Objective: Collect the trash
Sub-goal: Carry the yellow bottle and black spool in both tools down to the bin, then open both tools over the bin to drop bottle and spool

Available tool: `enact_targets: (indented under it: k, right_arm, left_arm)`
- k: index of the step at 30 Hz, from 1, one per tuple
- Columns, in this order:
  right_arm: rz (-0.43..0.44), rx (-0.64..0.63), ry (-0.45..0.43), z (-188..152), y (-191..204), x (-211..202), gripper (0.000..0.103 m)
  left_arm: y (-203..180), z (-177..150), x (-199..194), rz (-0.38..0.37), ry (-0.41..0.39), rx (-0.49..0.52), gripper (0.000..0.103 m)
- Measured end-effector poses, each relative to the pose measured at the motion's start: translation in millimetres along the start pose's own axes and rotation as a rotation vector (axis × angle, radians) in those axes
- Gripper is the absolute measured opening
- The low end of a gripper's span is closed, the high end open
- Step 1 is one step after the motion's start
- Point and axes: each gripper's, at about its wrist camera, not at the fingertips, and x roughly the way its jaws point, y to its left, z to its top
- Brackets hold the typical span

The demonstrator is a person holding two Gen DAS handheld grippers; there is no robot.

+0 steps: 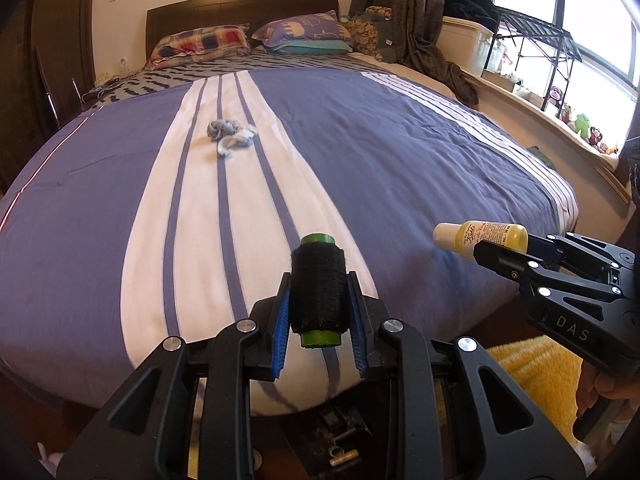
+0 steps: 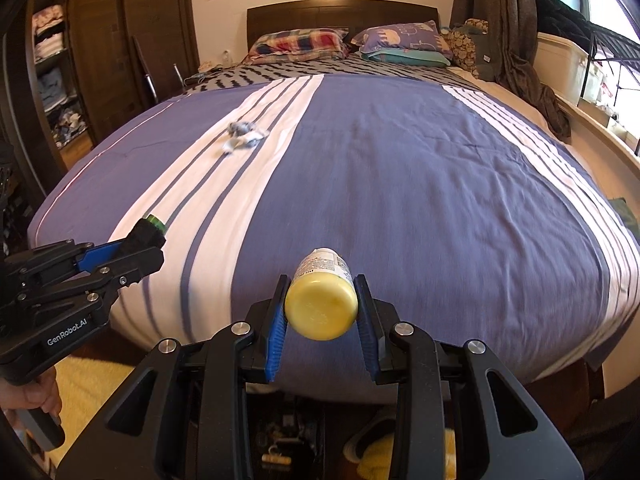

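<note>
Black thread spool (image 1: 318, 292) with green ends; yellow bottle (image 2: 322, 306), white cap. Blue duvet (image 1: 360, 152) carries white bands with thin blue stripes. Upper frame: plaid pillow (image 1: 200, 44), purple elephant-print pillow (image 1: 308, 30).

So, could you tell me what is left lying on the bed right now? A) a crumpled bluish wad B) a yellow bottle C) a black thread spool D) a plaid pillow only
A: the wad lies alone on the white stripe of the bed, while the spool sits in the left gripper and the bottle in the right gripper.
</note>
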Motion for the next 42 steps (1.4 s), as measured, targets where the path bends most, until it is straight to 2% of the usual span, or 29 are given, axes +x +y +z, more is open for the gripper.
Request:
enact_targets:
  k: [13, 20, 28, 42]
  right_arm:
    - [0.006, -0.014, 0.019, -56, 10, -24, 0.032]
    - [0.011, -0.013, 0.094, -94, 8, -14, 0.032]
    - [0.055, -0.006, 0.214, -134, 13, 20, 0.032]
    - [0.131, 0.042, 0.409, -175, 25, 98, 0.032]
  left_arm:
    - [-12, -69, -25, -0.010, 0.030, -0.014, 0.024]
    - [-13, -106, -11, -0.012, 0.091, -0.018, 0.024]
    - [-5, -150, 22, -0.002, 0.207, -0.053, 0.024]
    - [6, -207, 88, -0.040, 0.411, -0.090, 0.024]
